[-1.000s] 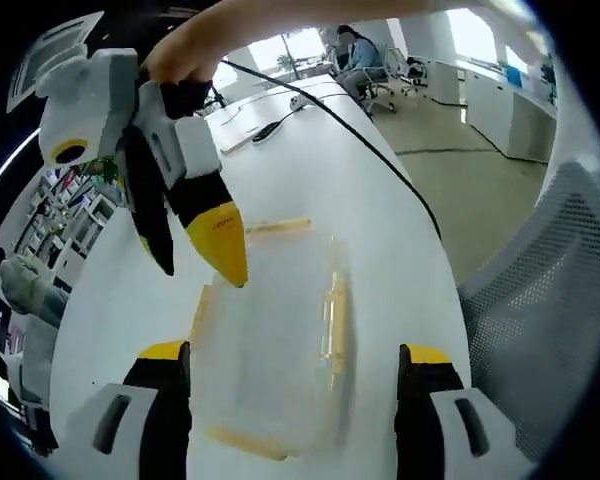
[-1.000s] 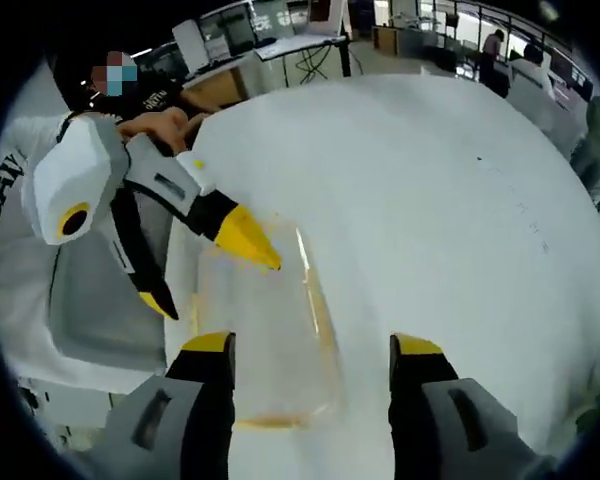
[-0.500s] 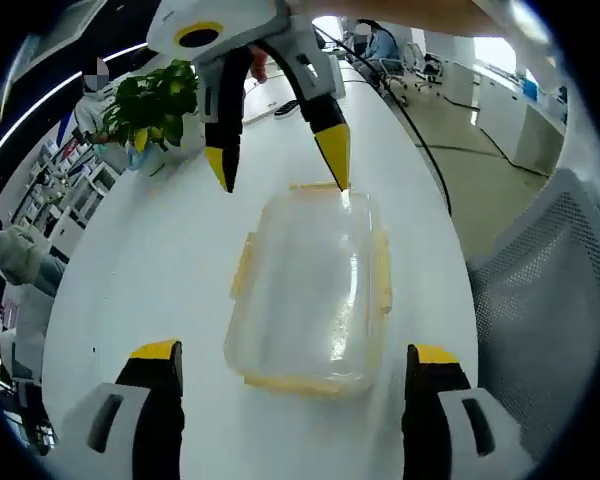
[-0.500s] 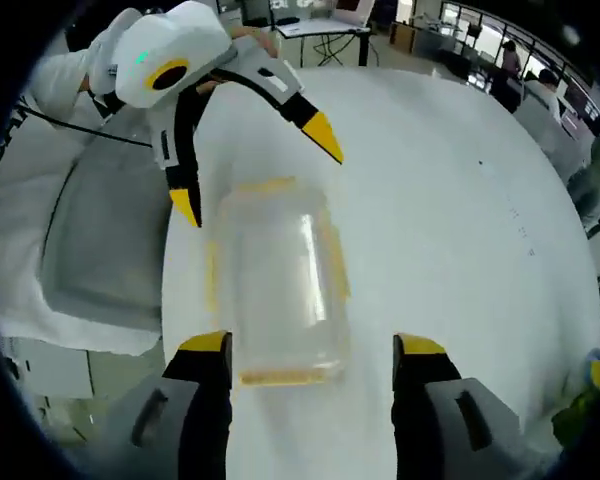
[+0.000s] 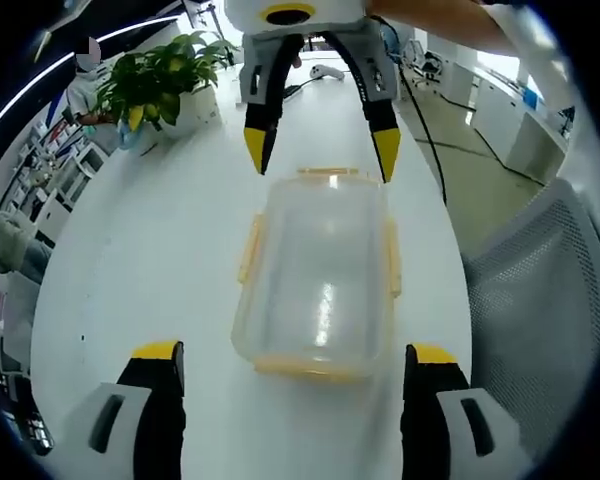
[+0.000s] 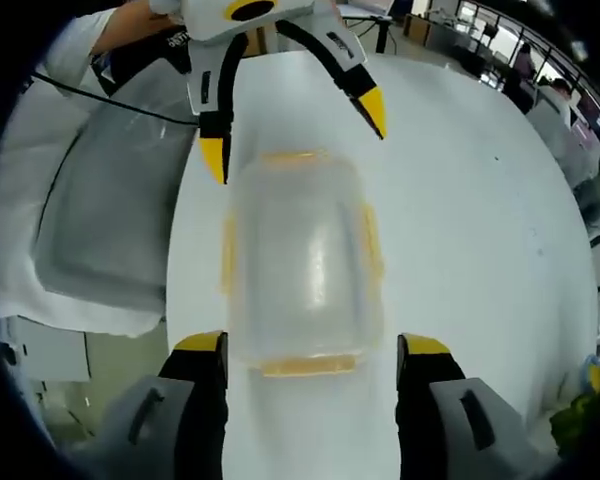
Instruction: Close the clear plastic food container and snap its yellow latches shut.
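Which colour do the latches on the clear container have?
Yellow. The latches on the container show best in the left gripper view.

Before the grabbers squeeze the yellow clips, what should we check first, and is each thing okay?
1. Lid on the clear container: sits on top, ok.
2. Yellow latches snapped down: cannot tell.
3. Left gripper open at the near short end: ok.
4. Right gripper open at the opposite short end: ok.
5. Either gripper touching a latch: not ok, both sit apart from them.
6. Container flat on the white table: ok.
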A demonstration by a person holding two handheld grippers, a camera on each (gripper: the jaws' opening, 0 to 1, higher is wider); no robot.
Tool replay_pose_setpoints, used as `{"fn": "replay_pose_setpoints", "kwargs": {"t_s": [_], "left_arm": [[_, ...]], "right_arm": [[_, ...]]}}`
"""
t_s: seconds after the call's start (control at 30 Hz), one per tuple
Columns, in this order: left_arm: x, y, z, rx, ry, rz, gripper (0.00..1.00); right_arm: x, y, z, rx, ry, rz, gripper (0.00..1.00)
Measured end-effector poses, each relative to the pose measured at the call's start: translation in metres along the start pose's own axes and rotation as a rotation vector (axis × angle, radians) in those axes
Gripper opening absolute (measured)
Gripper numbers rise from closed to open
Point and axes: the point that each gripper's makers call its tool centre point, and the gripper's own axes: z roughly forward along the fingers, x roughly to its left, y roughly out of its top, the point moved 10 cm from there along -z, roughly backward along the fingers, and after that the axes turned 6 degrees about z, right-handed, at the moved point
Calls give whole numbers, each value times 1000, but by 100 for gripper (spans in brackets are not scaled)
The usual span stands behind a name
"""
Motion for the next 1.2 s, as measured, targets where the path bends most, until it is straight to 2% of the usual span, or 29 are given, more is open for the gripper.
{"fn": "replay_pose_setpoints", "kwargs": {"t_s": [0.1, 0.4, 0.63, 0.73, 0.97, 1.2], "left_arm": [[1, 3, 2, 0, -4, 0, 89], [1, 11, 15, 55, -30, 35, 87], [0, 16, 28, 45, -61, 31, 87], [0, 17, 33, 50, -60, 25, 91], [-8, 17, 38, 56, -117, 26, 78], [-8, 17, 39, 55, -108, 26, 79]], "right_arm": [[3, -1, 3, 7, 2, -10, 68], [6, -3, 11, 9, 4, -25, 69], [4, -6, 21, 19, -8, -20, 70], [4, -7, 24, 21, -7, -17, 71], [4, -8, 25, 19, 3, -29, 72], [2, -8, 25, 14, 12, -27, 72]]}}
